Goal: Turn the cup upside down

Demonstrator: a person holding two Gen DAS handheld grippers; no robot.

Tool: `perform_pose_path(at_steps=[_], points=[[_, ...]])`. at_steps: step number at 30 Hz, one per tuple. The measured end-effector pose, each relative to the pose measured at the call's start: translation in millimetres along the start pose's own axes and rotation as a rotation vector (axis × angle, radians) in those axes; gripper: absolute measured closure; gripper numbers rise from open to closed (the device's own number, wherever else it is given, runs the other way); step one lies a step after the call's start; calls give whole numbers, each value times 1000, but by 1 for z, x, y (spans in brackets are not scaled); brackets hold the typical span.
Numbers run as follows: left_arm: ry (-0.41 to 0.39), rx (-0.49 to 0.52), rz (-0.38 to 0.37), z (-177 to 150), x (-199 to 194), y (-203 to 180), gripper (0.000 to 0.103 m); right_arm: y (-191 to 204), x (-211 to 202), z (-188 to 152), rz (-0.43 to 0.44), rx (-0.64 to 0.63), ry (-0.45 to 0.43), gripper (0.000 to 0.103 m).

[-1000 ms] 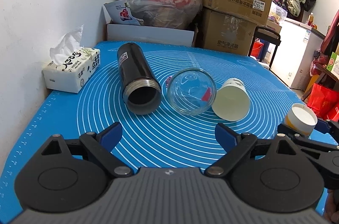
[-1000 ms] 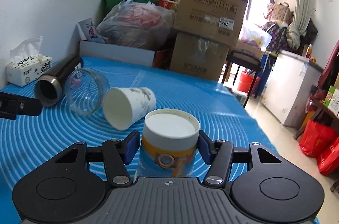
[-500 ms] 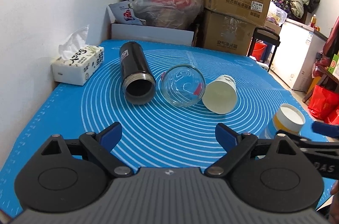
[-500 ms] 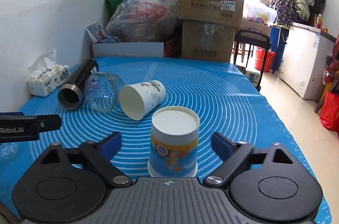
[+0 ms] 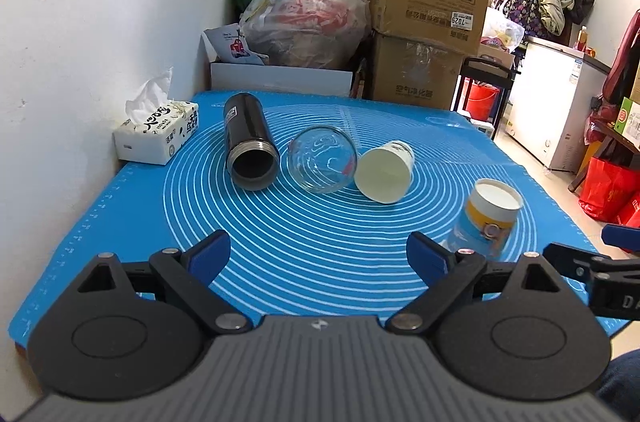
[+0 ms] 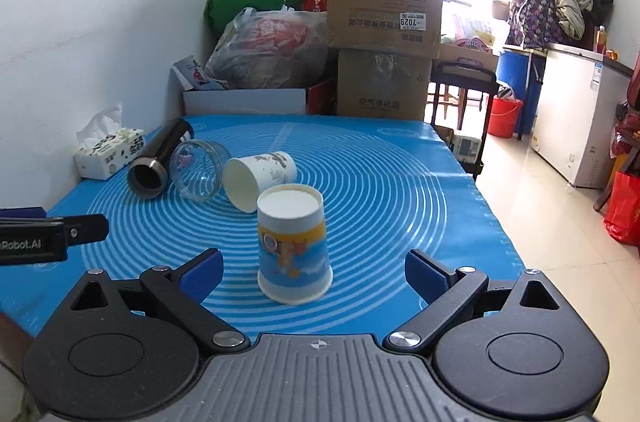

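A paper cup with a blue and yellow cartoon print [image 6: 293,245] stands upside down on the blue mat [image 6: 380,182], its white base facing up. My right gripper [image 6: 314,272] is open and empty, just behind the cup and not touching it. The same cup shows at the right of the left wrist view [image 5: 488,218]. My left gripper [image 5: 320,254] is open and empty over the mat's near edge. A white paper cup [image 5: 385,172], a glass jar [image 5: 322,164] and a black flask [image 5: 248,142] lie on their sides.
A tissue box [image 5: 156,132] sits at the mat's left edge by the white wall. Cardboard boxes [image 5: 428,22], plastic bags [image 5: 304,22] and a white box stand behind the table. The table's right edge drops to a tiled floor [image 6: 560,222].
My right gripper has opened, let go of the printed cup and drawn back; the cup stays upside down on the mat. My left gripper has also pulled back, open.
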State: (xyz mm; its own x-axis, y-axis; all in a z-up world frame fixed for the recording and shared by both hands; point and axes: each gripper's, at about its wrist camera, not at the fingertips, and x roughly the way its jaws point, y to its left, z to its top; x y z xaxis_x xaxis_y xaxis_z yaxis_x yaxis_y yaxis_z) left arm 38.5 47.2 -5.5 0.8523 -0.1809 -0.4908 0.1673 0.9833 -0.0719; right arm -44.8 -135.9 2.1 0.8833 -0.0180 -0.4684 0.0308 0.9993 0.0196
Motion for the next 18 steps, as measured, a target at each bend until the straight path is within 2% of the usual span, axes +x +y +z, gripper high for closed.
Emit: perform_pose_path(at_steps=[9, 18], points=[[22, -4, -13, -9, -18, -3, 9, 1, -34, -10, 45, -25, 32, 4], [61, 11, -11, -21, -25, -3, 9, 5, -47, -18, 67, -40, 65, 5]])
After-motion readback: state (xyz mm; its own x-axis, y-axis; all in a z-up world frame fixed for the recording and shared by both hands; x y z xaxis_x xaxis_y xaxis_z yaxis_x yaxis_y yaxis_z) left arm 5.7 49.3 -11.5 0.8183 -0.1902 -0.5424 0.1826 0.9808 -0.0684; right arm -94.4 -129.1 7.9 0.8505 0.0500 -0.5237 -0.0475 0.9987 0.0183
